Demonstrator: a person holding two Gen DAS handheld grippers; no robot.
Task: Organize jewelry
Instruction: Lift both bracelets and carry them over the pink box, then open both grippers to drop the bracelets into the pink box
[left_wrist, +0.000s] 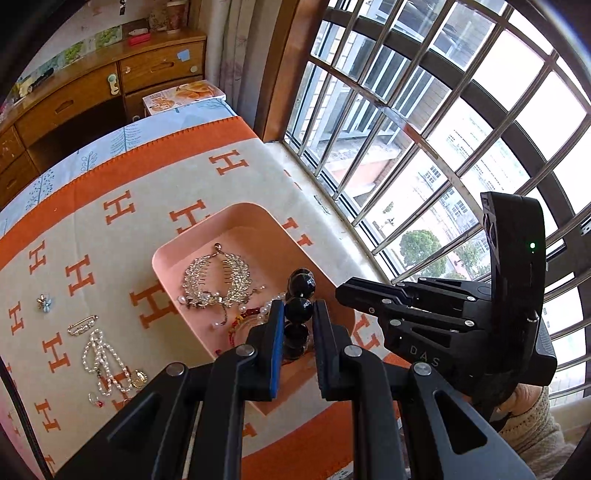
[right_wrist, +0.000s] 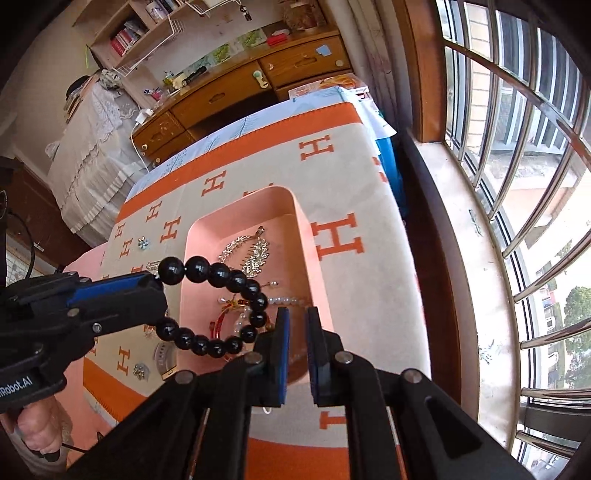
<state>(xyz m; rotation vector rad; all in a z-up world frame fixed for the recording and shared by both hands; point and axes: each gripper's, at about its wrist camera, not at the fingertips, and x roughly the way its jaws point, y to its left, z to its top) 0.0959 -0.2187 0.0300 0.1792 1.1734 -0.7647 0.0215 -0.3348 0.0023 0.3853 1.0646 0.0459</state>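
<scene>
1. Black beads are the main thing in the left wrist view: the left tool (left_wrist: 298, 314) is closed on the bead bracelet (left_wrist: 300, 295), only a few beads between its pads, and it hangs above the pink tray (left_wrist: 236, 221). I judge that the round, smooth beads could slip out of such a narrow grip and fall on the cloth (left_wrist: 122, 177) and not in the tray.
2. In the same view the tray already holds a silver hair comb (left_wrist: 218, 280) and some small pearl pieces. If the bracelet drops on them, the strands may tangle. The right tool (left_wrist: 341, 290) stands just beside, at the tray's right edge, so the two tools could knock each other.
3. Still on the cloth, left of the tray, lie a pearl necklace (left_wrist: 105, 360), a pin (left_wrist: 82, 325) and a small blue flower piece (left_wrist: 45, 302); nothing covers them.
4. In the right wrist view the right tool (right_wrist: 297, 317) is almost fully closed and holds nothing. It points down at the near part of the tray (right_wrist: 236, 218).
5. Here the bracelet (right_wrist: 221, 302) makes an open loop in the air, above the tray's left part, held by the left tool (right_wrist: 155, 282). The loop could catch on the tray wall or on the comb (right_wrist: 251, 254) when it comes down.
</scene>
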